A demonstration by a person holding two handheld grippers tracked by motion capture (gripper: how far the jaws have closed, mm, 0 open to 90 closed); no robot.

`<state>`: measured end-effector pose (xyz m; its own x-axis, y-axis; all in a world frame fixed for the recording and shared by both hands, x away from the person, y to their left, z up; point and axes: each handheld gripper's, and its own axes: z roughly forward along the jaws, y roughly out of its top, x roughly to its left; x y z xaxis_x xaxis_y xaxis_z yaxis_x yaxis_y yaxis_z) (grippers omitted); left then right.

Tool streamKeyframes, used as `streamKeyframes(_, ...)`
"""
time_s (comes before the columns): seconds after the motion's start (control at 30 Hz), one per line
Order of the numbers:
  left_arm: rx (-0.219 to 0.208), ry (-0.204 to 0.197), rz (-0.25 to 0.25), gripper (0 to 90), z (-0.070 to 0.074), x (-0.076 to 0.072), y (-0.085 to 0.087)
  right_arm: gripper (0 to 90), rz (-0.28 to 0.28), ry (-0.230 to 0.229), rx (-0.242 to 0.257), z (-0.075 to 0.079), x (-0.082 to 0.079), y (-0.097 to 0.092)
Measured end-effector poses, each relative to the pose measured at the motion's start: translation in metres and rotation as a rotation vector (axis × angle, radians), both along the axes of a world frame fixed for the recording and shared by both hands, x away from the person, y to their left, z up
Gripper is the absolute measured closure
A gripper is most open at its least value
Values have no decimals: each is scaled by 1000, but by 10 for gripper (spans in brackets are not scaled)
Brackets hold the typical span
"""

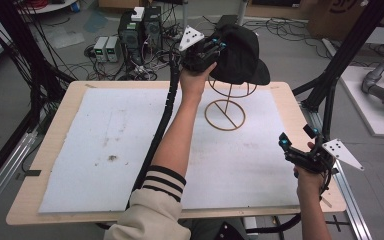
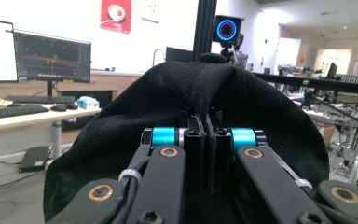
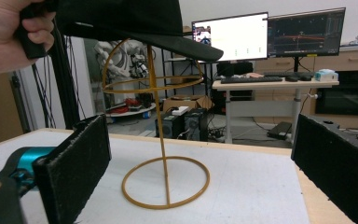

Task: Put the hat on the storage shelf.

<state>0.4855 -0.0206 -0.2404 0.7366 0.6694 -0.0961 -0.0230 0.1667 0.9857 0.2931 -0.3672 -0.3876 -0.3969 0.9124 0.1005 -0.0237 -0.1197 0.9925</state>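
Cap [image 1: 240, 52] pinched at its rear by the left hand-held gripper [image 1: 211, 49] hovers directly above the wire stand [image 1: 226, 102] on the counter [image 1: 65, 107], brim toward the right hand-held gripper [image 1: 292, 150], idle with jaws spread.

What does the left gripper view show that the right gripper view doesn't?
Left gripper view: the left tool shut on a fold of the black cap, close up. Right gripper view: the gold wire stand on the white mat, the cap's brim above its wire dome, the right tool open with nothing between its pads. Both: the cap and desks with monitors behind.
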Motion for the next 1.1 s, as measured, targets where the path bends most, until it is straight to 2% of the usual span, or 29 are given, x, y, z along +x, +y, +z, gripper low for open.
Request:
streamKeyframes(0.23, 14, 33, 12, 828, -9, 4, 0, 42, -3, -3, 1, 0, 0, -1)
streamKeyframes(0.27, 8, 39, 6, 809, -10, 5, 0, 42, -3, -5, 1, 0, 0, -1)
streamKeyframes(0.37, -48, 46, -11, 796, -11, 5, 3, 42, -4, -3, 2, 0, 0, -1)
streamKeyframes(0.4, -46, 49, -14, 783, -11, 5, 4, 42, -4, -1, 3, 0, 0, -1)
streamKeyframes(0.5, -33, 46, -15, 722, -10, 4, 6, 42, -5, -1, 3, 0, 0, -1)
streamKeyframes(0.6, -41, 37, -18, 662, -9, 2, 8, 42, -4, -1, -1, 0, 0, 0)
streamKeyframes(0.63, -48, 38, -15, 615, -9, 2, 8, 42, -2, 0, 1, 0, 0, 1)
streamKeyframes(0.7, -39, 35, 11, 481, -8, -1, 7, 42, -3, -3, -4, 0, 0, 1)
streamKeyframes(0.8, -23, 32, 40, 346, -7, -4, 9, 42, -1, 2, -4, 0, 0, 2)
streamKeyframes(0.9, -2, 31, 51, 285, -6, -6, 10, 42, -1, 3, -11, 0, 1, 2)
streamKeyframes(1.0, 38, 24, 62, 229, -4, -10, 10, 42, 2, 3, -9, 0, 1, 4)
streamKeyframes(1.1, 73, 16, 47, 186, -1, -15, 12, 42, 4, 2, -15, 0, 1, 4)
